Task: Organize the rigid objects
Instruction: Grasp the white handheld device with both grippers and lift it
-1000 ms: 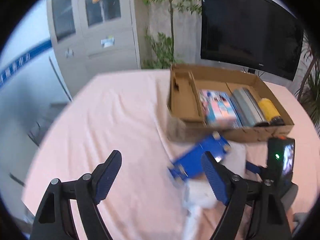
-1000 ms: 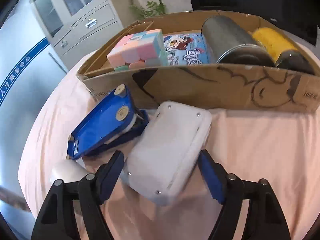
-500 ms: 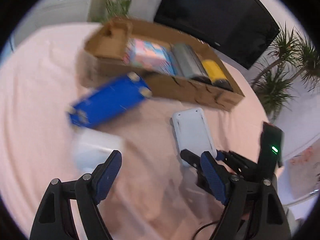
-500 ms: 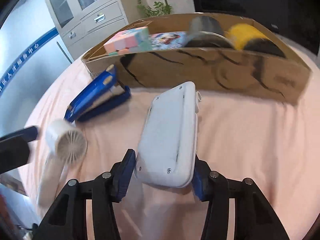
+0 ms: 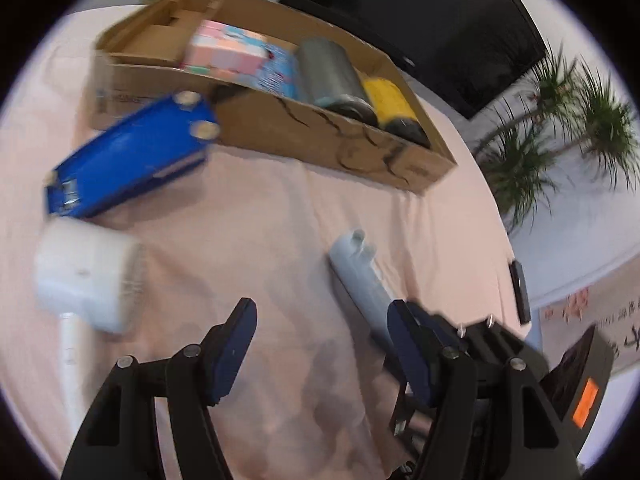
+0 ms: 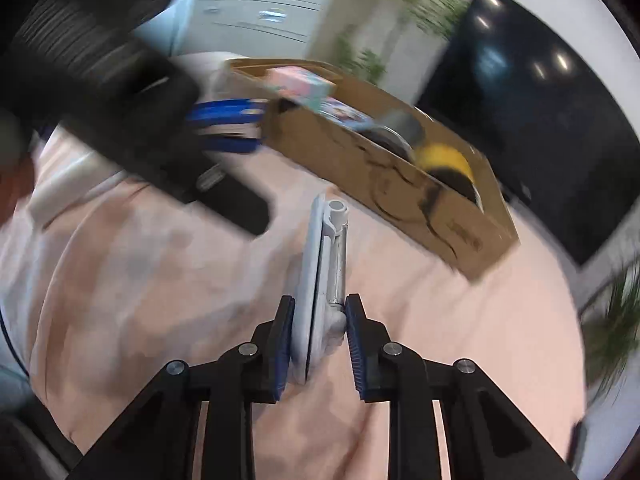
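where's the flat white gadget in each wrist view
Left wrist: the white gadget lies right of centre, edge-on over the pink cloth, its near end hidden behind the left gripper's right finger.
Right wrist: centre, standing on edge between the closing pads of the right gripper.
Shared landmark: the cardboard box beyond it.

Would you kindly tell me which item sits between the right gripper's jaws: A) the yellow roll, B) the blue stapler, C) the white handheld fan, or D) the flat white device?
D: the right wrist view shows the flat white device edge-up between the closing jaws of the right gripper, pads against its sides.
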Demonstrator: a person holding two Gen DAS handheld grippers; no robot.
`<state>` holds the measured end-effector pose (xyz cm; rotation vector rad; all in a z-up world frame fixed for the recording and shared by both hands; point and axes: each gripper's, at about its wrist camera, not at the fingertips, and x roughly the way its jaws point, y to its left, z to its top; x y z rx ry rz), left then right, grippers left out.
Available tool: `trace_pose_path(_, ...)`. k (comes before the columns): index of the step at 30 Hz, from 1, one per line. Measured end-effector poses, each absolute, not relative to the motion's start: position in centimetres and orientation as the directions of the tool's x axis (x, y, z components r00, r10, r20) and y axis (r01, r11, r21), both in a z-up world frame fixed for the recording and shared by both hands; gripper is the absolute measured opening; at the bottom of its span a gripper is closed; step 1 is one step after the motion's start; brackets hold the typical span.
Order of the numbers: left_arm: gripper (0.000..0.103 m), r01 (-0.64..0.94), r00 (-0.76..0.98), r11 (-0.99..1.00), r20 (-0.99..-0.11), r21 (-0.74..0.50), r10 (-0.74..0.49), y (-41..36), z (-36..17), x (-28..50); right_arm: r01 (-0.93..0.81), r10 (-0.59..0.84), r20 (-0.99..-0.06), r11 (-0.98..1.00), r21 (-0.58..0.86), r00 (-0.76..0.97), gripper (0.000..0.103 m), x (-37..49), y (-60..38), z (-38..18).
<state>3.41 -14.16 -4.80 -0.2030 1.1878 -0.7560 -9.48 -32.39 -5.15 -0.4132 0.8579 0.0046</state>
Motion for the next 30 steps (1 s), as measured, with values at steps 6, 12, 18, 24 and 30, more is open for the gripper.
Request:
trace_pose_path(6, 0.066, 0.393, 0.132, 0.753, -0.778, -0.528, -0.614, -13.8, -6.1, 3.4, -0.137, 0.066, -0.718, 0.99, -0.041, 0.693, 0.088, -10.2, -34.6, -3.9)
trace_pose_path(12, 0.066, 0.399, 0.12, 0.761, -0.793, -0.512, -0.597, -14.1, -6.7, 3.1, -0.157, 0.109, -0.821, 0.987, 0.024, 0.56, 0.062, -7.0, -34.7, -6.6)
trace_pose_path(18, 0.066, 0.36, 0.094, 0.758, -0.787, -0.544, -0.609, -13.2, -7.7, 3.5, -0.162, 0.049, -0.818, 0.985, -0.055, 0.574, 0.061, -7.6, -33.6, -6.6)
trace_pose_path(24, 0.06, 0.327, -0.002, 0.694, -0.734, -0.642, -0.679, -15.0, -9.0, 3.9, -0.049, 0.345, -0.764, 0.923, 0.382, 0.546, 0.043, -8.0, -38.3, -5.8)
trace_pose_path(30, 0.031, 0.339, -0.028, 0.684, -0.734, -0.645, -0.678, -16.4, -9.4, 4.8, -0.016, 0.439, -0.746, 0.866, 0.499, 0.5, 0.043, -7.1, -38.5, -6.0)
